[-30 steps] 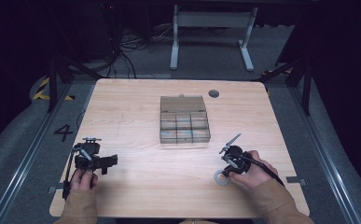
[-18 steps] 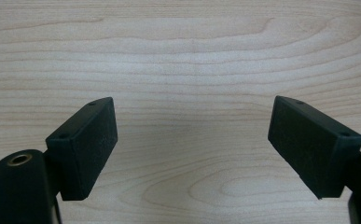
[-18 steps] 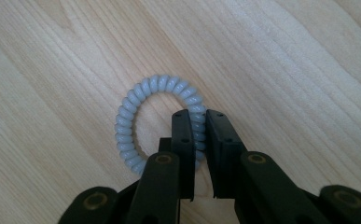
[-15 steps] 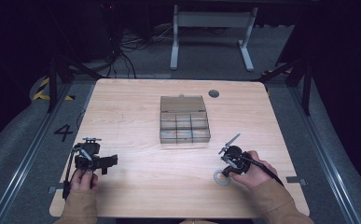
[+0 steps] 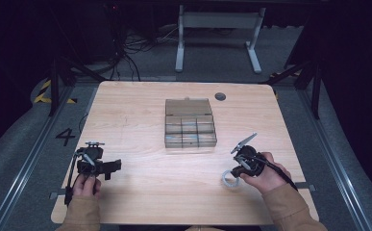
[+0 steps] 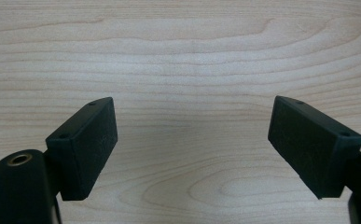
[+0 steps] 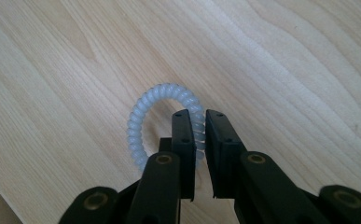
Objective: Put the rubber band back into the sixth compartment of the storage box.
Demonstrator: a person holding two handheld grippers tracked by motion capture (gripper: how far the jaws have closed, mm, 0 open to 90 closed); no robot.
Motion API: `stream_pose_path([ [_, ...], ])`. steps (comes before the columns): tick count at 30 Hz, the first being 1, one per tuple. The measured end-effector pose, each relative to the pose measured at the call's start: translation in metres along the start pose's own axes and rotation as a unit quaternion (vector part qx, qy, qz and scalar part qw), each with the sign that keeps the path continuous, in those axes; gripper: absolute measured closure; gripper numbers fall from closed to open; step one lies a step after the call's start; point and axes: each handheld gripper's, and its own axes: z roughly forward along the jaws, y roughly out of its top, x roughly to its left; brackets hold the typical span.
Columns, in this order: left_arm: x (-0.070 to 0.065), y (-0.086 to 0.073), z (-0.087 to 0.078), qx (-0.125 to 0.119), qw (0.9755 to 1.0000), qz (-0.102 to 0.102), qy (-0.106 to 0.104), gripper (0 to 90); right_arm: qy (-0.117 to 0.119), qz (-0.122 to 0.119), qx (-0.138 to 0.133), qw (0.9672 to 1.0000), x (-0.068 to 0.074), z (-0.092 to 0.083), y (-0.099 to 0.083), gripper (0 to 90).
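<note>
A pale blue spiral hair tie [image 7: 143, 116] lies flat on the wooden table. My right gripper [image 7: 200, 123] is shut on its near side, with the coil pinched between the two black jaws. From above, the hair tie [image 5: 229, 178] lies just left of my right gripper [image 5: 239, 169] near the table's front right. My left gripper [image 6: 192, 135] stands open over bare wood with nothing between its jaws. In the high view my left gripper [image 5: 111, 167] rests at the front left, held by a hand.
A clear compartment box [image 5: 190, 123] with its lid open sits at the middle of the table [image 5: 140, 110]. A round dark grommet [image 5: 220, 96] is set in the far edge. The front edge runs close under both hands.
</note>
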Motion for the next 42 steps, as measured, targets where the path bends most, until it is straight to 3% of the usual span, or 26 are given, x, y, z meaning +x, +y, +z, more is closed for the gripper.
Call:
stream_pose_path([
  [10,0.000,0.000,0.000,0.001,1.0000,-0.001,0.000,16.3,0.005,0.007,-0.058,0.9983,-0.004,-0.017,-0.002,83.1],
  [20,0.000,0.000,0.000,0.001,1.0000,-0.001,0.001,16.3,0.006,0.019,-0.089,0.9959,-0.011,-0.029,-0.005,83.1],
  [35,0.000,0.000,0.000,0.001,1.0000,-0.002,0.002,16.3,0.011,0.024,-0.090,0.9956,-0.016,-0.033,-0.001,83.0],
  [42,0.000,0.000,0.000,0.001,1.0000,-0.001,0.001,16.3,0.006,0.018,-0.083,0.9964,-0.024,-0.034,0.015,83.0],
])
